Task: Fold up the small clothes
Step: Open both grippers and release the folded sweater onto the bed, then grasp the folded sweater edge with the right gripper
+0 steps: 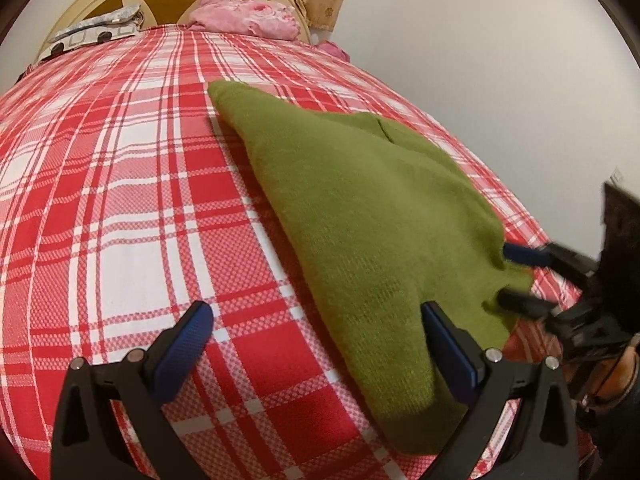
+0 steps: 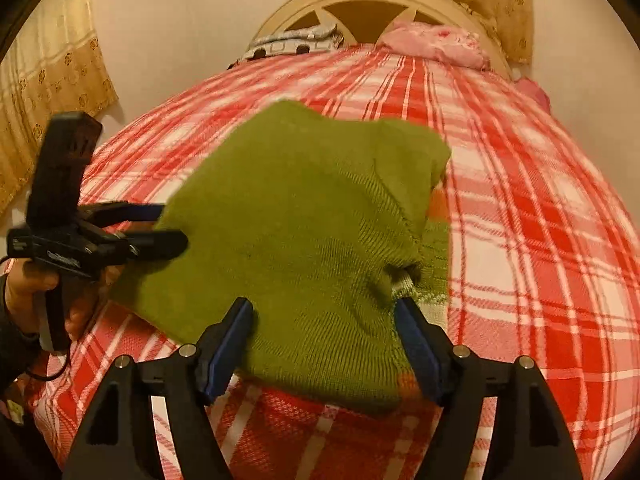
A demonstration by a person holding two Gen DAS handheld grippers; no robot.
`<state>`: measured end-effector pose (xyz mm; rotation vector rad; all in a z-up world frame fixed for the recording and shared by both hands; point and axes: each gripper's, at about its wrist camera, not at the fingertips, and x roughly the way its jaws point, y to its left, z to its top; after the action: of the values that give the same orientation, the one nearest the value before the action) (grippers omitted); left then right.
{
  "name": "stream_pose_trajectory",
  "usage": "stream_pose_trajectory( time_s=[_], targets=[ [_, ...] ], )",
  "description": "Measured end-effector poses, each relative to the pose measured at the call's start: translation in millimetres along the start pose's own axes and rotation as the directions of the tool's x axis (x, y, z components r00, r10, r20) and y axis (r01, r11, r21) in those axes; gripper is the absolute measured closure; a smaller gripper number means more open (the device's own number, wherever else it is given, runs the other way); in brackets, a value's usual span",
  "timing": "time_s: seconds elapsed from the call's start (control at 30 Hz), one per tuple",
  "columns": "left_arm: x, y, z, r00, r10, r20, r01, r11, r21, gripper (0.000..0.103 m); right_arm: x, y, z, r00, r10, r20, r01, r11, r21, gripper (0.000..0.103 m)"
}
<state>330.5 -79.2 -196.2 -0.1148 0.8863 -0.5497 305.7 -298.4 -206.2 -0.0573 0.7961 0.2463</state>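
Bed (image 1: 120,184) under red-and-white plaid cover; green knit garment (image 1: 360,208) lies folded on its near right part; left gripper (image 1: 316,316) low at the garment's near edge, fingers spread wide, one blue pad on knit; right gripper (image 2: 324,312) likewise wide, straddling a bunched corner; nothing clamped; knit ribbed, paler trim showing beneath.

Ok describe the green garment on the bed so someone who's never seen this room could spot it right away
Start at the bed with the red and white plaid bedspread and the cream arched headboard. Near the foot end, toward the wall side, lies the green knit garment, folded over itself. It is the only plain green thing; the pink bedding and patterned pillow sit far off at the headboard.
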Motion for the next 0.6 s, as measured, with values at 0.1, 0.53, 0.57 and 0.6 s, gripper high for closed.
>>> stream_pose_trajectory(
  time_s=[0.1,0.53,0.57,0.6],
  targets=[
    [1.2,-0.2,-0.1,1.0,0.011,-0.002,-0.011,1.0,0.005,0.0,-22.1,6.3,7.8,0.995,-0.029,0.09,0.028,1.0,0.013,0.029],
    [7.9,-8.1,0.4,0.997,0.071,-0.023,-0.07,0.997,0.046,0.0,13.1,18.6,-18.7,0.998,0.06,-0.013,-0.06,0.997,-0.041,0.027],
    [7.9,-8.1,0.1,0.997,0.072,-0.024,-0.071,0.996,0.048,0.0,13.4,18.1,-19.3,0.998,0.06,-0.013,-0.061,0.997,-0.039,0.027],
    [7.8,-7.9,0.0,0.997,0.072,-0.024,-0.071,0.996,0.047,0.0,13.7,17.6,-20.1,0.998,0.06,-0.013,-0.06,0.997,-0.04,0.027]
  ],
)
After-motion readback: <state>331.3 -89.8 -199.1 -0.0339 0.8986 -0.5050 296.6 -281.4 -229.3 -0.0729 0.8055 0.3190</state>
